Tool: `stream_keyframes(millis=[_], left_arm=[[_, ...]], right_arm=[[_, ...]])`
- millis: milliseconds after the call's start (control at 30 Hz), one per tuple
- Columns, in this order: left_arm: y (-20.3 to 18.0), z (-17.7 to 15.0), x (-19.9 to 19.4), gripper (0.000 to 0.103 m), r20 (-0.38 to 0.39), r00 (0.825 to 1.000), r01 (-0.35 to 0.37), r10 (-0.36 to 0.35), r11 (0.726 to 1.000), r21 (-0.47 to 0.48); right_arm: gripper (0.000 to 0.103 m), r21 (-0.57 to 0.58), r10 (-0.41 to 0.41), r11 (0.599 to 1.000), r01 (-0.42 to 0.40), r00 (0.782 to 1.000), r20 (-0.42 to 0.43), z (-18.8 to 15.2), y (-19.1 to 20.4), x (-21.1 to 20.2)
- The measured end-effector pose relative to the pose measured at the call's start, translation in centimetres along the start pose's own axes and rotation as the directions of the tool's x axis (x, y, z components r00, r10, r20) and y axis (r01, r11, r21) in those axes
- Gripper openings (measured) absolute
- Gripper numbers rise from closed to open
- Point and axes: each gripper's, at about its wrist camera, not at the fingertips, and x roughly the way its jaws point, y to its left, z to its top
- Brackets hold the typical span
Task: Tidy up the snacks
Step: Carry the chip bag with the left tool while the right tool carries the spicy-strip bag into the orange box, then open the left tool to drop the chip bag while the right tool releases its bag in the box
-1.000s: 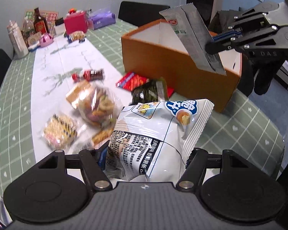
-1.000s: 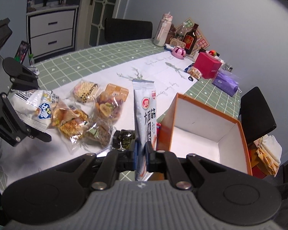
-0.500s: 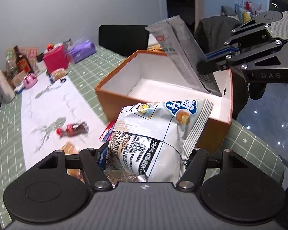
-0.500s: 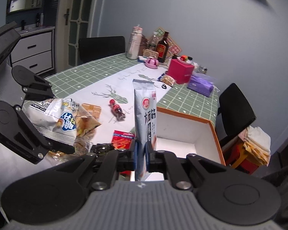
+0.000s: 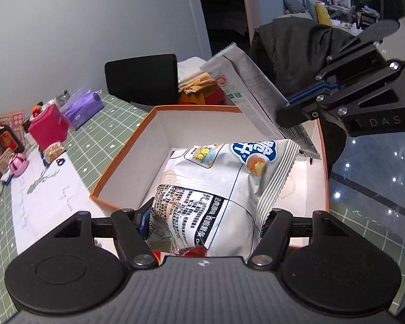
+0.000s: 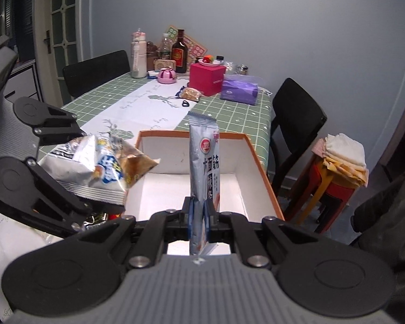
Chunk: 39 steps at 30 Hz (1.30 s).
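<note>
Left tongs grip the chip bag, right tongs pinch the grey packet, both above the orange box.

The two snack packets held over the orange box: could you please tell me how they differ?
The chip bag is wide and puffy; the narrow sachet is slim and flat. The left gripper spreads wide around the bag; the right gripper pinches the sachet's lower end. Both are silvery and hang above the orange box.

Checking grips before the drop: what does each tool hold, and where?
Left tool holds the white snack bag by its lower end; right tool pinches the grey stick packet near its bottom.
</note>
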Motion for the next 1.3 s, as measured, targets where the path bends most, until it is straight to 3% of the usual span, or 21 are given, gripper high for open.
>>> stream_keyframes(millis=[133,267,533,1300], left_arm=[[-1.2,0.8,1.9,0.077,-0.006,1.0,0.001,0.0,0.998,0.069],[-1.3,1.1,4.0,0.077,-0.038,0.999,0.027,-0.024,0.998,0.06],[-1.1,0.6,7.4,0.077,-0.11,0.993,0.046,-0.04,0.997,0.056],[-2.5,0.1,11.2,0.076,-0.205,0.974,0.108,-0.095,0.993,0.049]], right_arm=[[0.005,0.011,-0.02,1.0,0.02,1.0,-0.004,0.5,-0.8,0.3],[0.005,0.0,-0.047,0.999,0.047,0.998,-0.048,0.6,-1.5,1.6],[0.005,-0.023,-0.017,1.0,0.013,0.983,-0.184,0.0,-1.9,5.3],[0.005,-0.069,-0.021,0.998,-0.004,0.93,-0.367,-1.9,-1.8,10.4]])
